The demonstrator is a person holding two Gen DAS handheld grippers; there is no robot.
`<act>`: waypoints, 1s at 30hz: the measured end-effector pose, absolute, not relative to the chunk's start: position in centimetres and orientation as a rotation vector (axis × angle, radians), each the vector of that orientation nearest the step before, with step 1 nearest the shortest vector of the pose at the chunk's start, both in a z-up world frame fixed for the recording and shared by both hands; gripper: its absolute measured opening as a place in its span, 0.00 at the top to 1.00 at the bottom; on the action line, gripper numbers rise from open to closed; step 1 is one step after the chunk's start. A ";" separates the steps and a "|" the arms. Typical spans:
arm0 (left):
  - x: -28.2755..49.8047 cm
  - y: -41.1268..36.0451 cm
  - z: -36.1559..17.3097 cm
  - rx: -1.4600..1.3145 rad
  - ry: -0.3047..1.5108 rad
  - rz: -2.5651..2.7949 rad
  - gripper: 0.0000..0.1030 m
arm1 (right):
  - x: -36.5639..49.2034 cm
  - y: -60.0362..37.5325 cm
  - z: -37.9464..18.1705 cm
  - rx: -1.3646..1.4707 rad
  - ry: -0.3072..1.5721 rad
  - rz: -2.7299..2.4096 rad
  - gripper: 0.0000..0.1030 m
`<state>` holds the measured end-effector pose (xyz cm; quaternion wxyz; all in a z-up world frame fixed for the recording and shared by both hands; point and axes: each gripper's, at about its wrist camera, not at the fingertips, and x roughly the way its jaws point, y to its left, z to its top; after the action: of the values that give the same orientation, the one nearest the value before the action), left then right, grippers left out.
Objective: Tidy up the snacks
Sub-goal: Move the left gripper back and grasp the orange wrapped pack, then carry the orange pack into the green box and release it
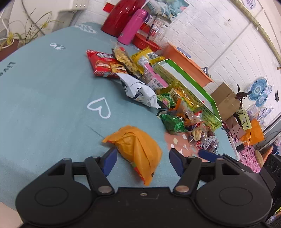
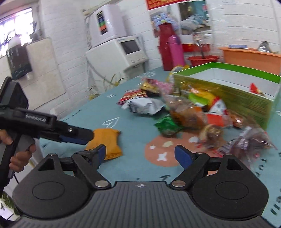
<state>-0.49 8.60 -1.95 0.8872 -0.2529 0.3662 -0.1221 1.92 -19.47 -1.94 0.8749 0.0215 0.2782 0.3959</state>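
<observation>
An orange snack bag (image 1: pixel 138 150) lies on the teal tablecloth between the open fingers of my left gripper (image 1: pixel 143 161), which is not closed on it. It also shows in the right wrist view (image 2: pixel 105 142), with the left gripper (image 2: pixel 77 137) over it. My right gripper (image 2: pixel 140 155) is open and empty above the cloth. A pile of snack packets (image 1: pixel 151 87) lies beside a green box (image 1: pixel 193 84), which holds one red packet (image 2: pixel 254 88).
A pink bottle (image 1: pixel 133 26), a red jug (image 1: pixel 121 15) and a red basket (image 1: pixel 145 42) stand at the table's far end. An orange bin (image 2: pixel 251 57) sits behind the box. A white appliance (image 2: pixel 121 52) stands off the table's edge.
</observation>
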 end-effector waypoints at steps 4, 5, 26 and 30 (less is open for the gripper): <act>0.1 9.0 -2.5 -0.556 0.759 -0.261 0.00 | 2.2 -16.7 -2.1 -0.011 0.578 0.923 0.00; 0.4 9.1 -2.6 -0.559 0.764 -0.264 0.04 | 2.3 -16.2 -2.1 -0.023 0.583 0.935 0.00; 4.1 7.2 -2.4 -0.475 0.790 -0.352 0.38 | 4.9 -14.4 -2.7 -0.022 0.635 0.912 0.44; 5.1 5.5 -0.2 -0.442 0.734 -0.418 0.38 | 4.7 -16.4 -1.0 -0.010 0.552 0.857 0.47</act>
<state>5.11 5.55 -0.17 0.8886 -0.2128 0.3531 -0.2013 4.75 -16.38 -0.95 0.8729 -0.0046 0.2640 0.4103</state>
